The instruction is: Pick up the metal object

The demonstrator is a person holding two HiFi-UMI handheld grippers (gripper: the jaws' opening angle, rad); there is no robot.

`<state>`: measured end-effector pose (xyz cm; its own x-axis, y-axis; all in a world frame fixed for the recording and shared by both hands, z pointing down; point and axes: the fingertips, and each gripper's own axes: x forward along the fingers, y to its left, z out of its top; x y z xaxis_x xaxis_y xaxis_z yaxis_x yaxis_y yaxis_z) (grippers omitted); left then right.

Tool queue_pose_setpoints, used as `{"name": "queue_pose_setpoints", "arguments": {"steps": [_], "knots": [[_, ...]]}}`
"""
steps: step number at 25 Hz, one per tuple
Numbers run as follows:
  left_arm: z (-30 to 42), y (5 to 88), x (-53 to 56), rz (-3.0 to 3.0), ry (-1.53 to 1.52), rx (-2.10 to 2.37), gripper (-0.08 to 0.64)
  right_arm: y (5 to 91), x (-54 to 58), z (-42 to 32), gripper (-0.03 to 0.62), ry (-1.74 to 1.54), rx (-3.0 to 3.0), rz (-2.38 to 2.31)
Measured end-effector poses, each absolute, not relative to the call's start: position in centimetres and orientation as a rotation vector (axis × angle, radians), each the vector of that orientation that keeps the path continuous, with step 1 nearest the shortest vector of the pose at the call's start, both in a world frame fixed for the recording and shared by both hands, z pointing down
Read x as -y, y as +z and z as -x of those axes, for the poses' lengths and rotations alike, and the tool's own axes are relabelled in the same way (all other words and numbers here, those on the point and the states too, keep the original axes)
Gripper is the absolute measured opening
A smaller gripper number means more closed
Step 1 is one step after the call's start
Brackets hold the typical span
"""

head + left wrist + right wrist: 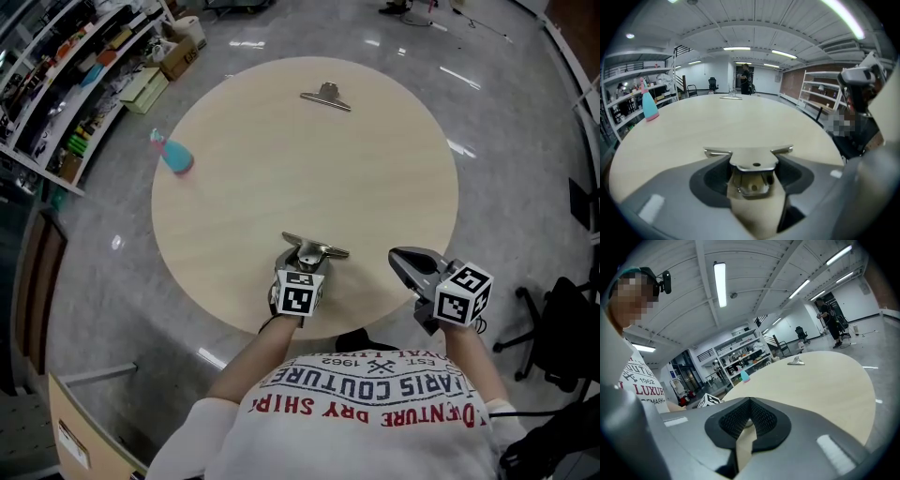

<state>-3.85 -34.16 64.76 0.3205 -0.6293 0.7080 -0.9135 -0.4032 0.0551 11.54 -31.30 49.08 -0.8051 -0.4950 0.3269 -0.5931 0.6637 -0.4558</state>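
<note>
Metal clip [316,249]: a shiny silver spring clip with a long straight bar and a broad handle tab pierced by one small hole. It is resting on the pale round table [281,178] near its near edge, bar lying crosswise. The handle is sitting between the left gripper's [753,160] parted jaws.

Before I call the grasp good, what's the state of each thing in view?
Left hand-held gripper: jaws apart around the near metal clip, no firm grip evident.
Right hand-held gripper: shut, empty.
Near metal clip: lying on the table, between the left jaws.
Far metal clip: lying untouched.
Spray bottle: upright.
</note>
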Motion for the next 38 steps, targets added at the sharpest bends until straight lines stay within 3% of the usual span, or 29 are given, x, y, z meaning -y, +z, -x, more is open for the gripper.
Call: {"name": "queue_pose_setpoints", "arguments": {"steps": [17, 38], "knots": [[5.2, 42.7, 21.7, -2.732, 0.454, 0.971, 0.285, 42.4, 21.4, -4.8, 0.002, 0.598, 2.855, -0.799], [6.6, 42.0, 19.9, -2.725, 0.47, 1.032, 0.284, 40.9, 19.7, -3.8, 0.002, 0.5, 2.852, -0.792]]}}
